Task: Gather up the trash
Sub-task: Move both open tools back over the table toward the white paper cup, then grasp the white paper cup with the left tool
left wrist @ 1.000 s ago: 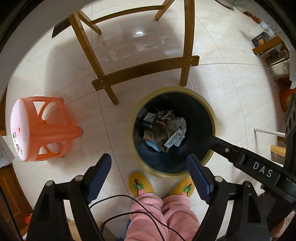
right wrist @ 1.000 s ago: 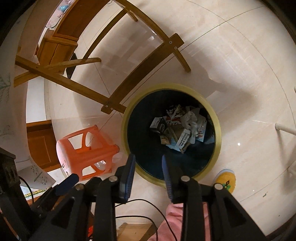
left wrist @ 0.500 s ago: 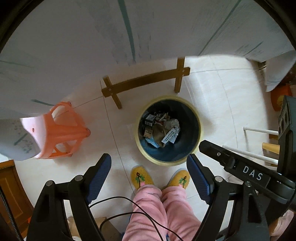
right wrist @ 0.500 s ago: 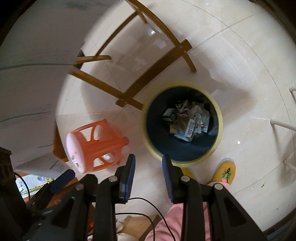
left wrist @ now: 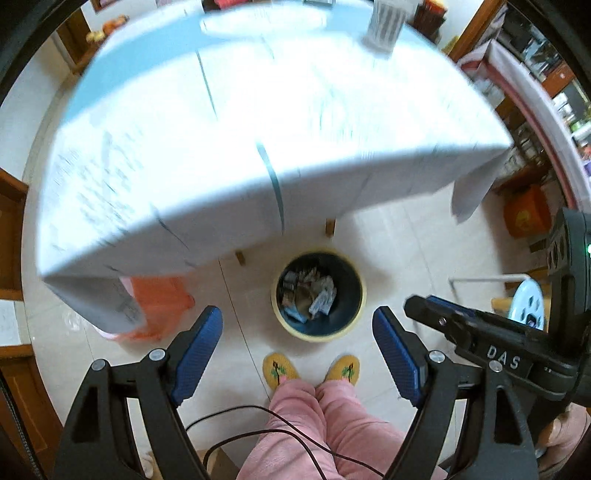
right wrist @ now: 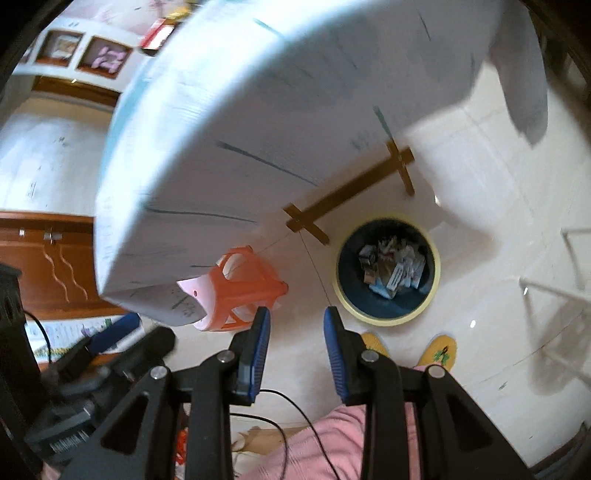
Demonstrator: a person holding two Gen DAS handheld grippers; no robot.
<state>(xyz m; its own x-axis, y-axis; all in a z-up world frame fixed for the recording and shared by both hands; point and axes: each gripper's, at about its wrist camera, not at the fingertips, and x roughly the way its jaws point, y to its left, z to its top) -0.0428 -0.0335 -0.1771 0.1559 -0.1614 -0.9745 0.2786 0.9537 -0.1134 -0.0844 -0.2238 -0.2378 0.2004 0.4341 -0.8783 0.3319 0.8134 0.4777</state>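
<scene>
A round bin with a yellow rim (left wrist: 320, 338) stands on the tiled floor far below, holding crumpled paper and small boxes (left wrist: 308, 293). My left gripper (left wrist: 297, 312) hangs high above it, jaws wide open and empty. In the right wrist view the bin (right wrist: 437, 280) and its trash (right wrist: 391, 266) lie to the right of my right gripper (right wrist: 297, 314). That gripper's blue pads stand a narrow gap apart with nothing between them. Blurred items sit at the table's far edge (left wrist: 384, 18).
A table under a white cloth (left wrist: 258, 129) (right wrist: 295, 92) fills the upper view. An orange plastic stool (left wrist: 159, 299) (right wrist: 247, 284) stands partly under its corner. The person's yellow slippers (left wrist: 279, 369) and pink trousers (left wrist: 325, 424) are just in front of the bin. Wooden cabinets line the left.
Both grippers have risen from just over the bin to above the table's edge, so the bin looks much smaller and the tabletop has come into view. The jaws have not changed.
</scene>
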